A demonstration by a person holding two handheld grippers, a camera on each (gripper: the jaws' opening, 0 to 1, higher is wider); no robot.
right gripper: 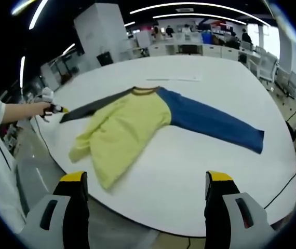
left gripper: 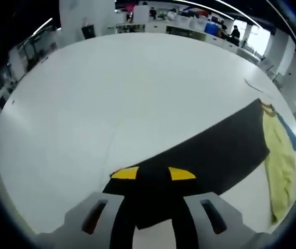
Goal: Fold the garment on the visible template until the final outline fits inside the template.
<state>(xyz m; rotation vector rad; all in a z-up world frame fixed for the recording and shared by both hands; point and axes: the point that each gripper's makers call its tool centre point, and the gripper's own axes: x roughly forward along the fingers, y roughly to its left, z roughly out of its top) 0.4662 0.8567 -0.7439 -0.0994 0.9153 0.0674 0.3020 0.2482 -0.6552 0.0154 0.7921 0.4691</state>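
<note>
- Your left gripper [left gripper: 153, 179] has its jaws closed on the end of the garment's black sleeve [left gripper: 215, 148]; in the left gripper view the yellow-tipped jaw ends sit pressed onto the dark cloth with no gap between them
- From that pinch the black sleeve runs away up and to the right across the white table [left gripper: 111, 98], drawn out nearly straight, and meets the yellow body [left gripper: 278, 155] at the far right of that view
- In the right gripper view the garment [right gripper: 132, 124] lies flat on the table ahead of your right gripper [right gripper: 147, 199], whose jaws stand wide apart and hold nothing
- The long axis is sleeve to sleeve: black sleeve out to the left towards your left hand [right gripper: 44, 110], blue sleeve [right gripper: 215, 124] out to the right, the yellow body between them with its hem nearest the right gripper
- So the black sleeve end is the left gripper's already, and the blue sleeve lies nearer your right gripper, ahead and a little right, well apart from its jaws
- I cannot make out any template outline on the table, so judge the fold line against the yellow body
</note>
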